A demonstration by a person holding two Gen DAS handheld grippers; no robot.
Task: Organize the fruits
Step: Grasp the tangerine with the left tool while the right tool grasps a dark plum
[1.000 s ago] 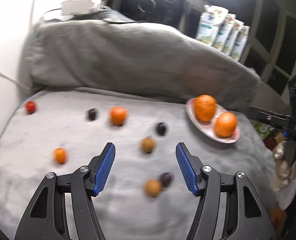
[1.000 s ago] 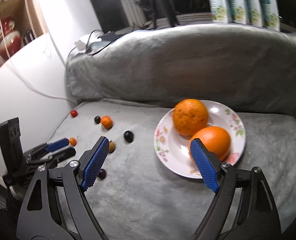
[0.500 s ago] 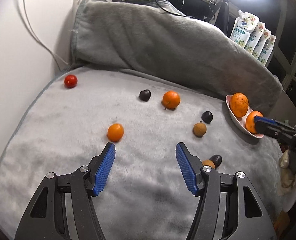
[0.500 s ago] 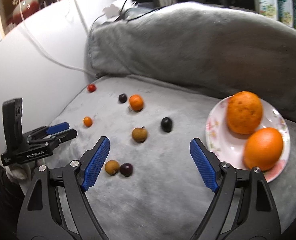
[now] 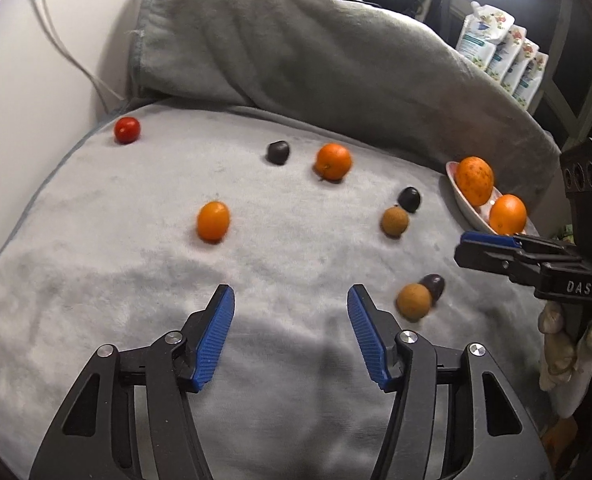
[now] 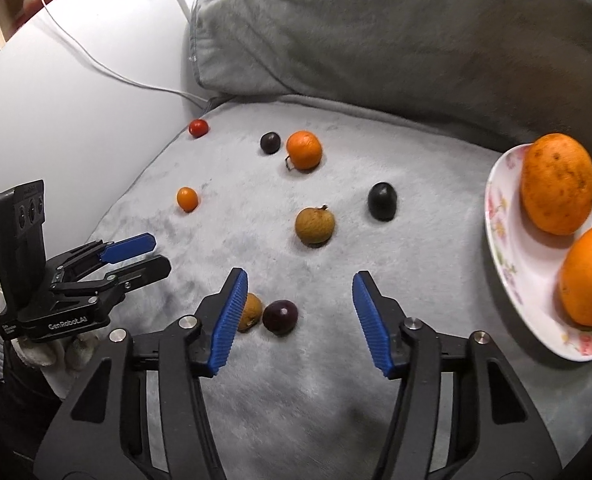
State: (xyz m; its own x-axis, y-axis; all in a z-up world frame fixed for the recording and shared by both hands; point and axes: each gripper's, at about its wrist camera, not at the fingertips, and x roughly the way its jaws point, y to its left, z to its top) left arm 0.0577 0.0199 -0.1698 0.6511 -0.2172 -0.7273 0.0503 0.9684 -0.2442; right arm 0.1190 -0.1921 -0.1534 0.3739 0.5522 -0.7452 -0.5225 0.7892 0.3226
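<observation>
Small fruits lie scattered on a grey blanket [image 5: 296, 248]: a red tomato [image 5: 127, 130], a kumquat [image 5: 213, 221], a mandarin [image 5: 333, 161], dark plums and brown longans. Two oranges [image 6: 558, 184] sit on a flowered plate [image 6: 508, 264] at the right. My right gripper [image 6: 300, 280] hovers low, jaws closing. A dark plum [image 6: 280, 317] lies on the blanket in its gap, untouched by the pads. A longan [image 6: 252, 310] is half hidden behind its left finger. My left gripper [image 5: 291, 294] hangs over bare blanket, jaws narrowing slightly and nothing between them.
A tall grey cushion [image 5: 316, 60] walls the back. A white wall with a cable [image 6: 116, 76] borders the left. Several printed pouches [image 5: 500, 56] stand at the back right. A dark plum [image 6: 382, 201] and a longan [image 6: 314, 225] lie beyond the right gripper.
Both grippers have sunk closer to the blanket. The right view has swung left from the plate to the loose fruits, and its jaws have narrowed. The left jaws are slightly narrower.
</observation>
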